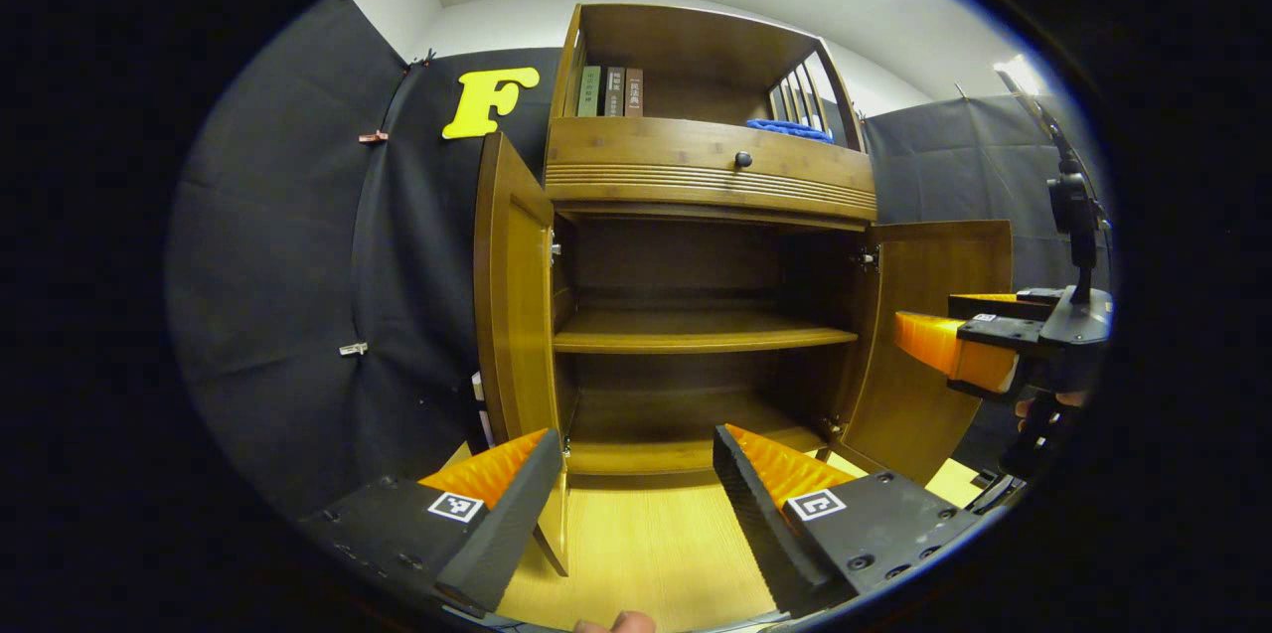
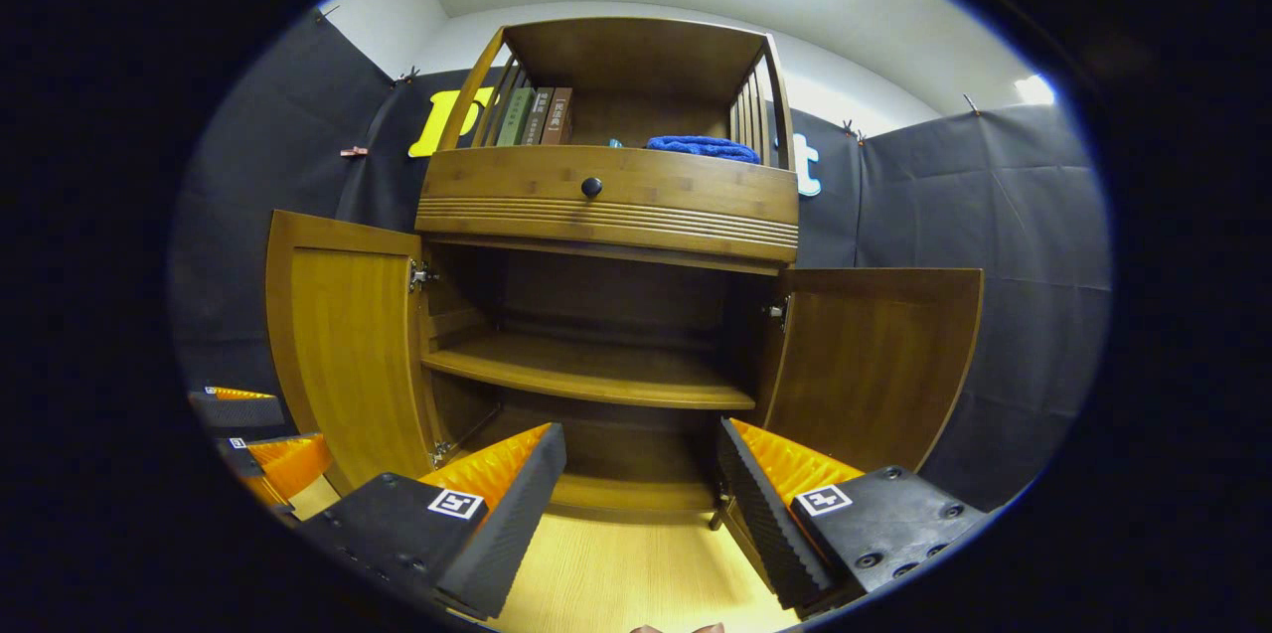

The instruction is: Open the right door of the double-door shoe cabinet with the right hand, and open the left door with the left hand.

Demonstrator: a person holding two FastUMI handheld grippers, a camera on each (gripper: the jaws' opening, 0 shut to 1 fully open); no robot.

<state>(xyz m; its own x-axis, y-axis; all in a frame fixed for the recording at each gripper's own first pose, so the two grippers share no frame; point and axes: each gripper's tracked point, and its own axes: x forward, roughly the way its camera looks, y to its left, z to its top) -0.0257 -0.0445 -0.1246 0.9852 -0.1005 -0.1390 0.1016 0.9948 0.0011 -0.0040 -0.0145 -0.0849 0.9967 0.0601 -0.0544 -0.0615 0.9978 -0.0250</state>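
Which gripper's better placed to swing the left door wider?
Left. The left door stands just ahead of the left gripper, beside its left finger. The right gripper faces the open cabinet middle, farther from that door. Both are open, empty.

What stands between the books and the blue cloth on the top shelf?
Nothing: in the right gripper view the shelf is bare between the books and the cloth.

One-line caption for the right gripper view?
Open right gripper faces the cabinet, both doors swung open.

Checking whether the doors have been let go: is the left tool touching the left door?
Cannot tell. In the left gripper view the left tool is open, and the left door edge passes just behind one finger.
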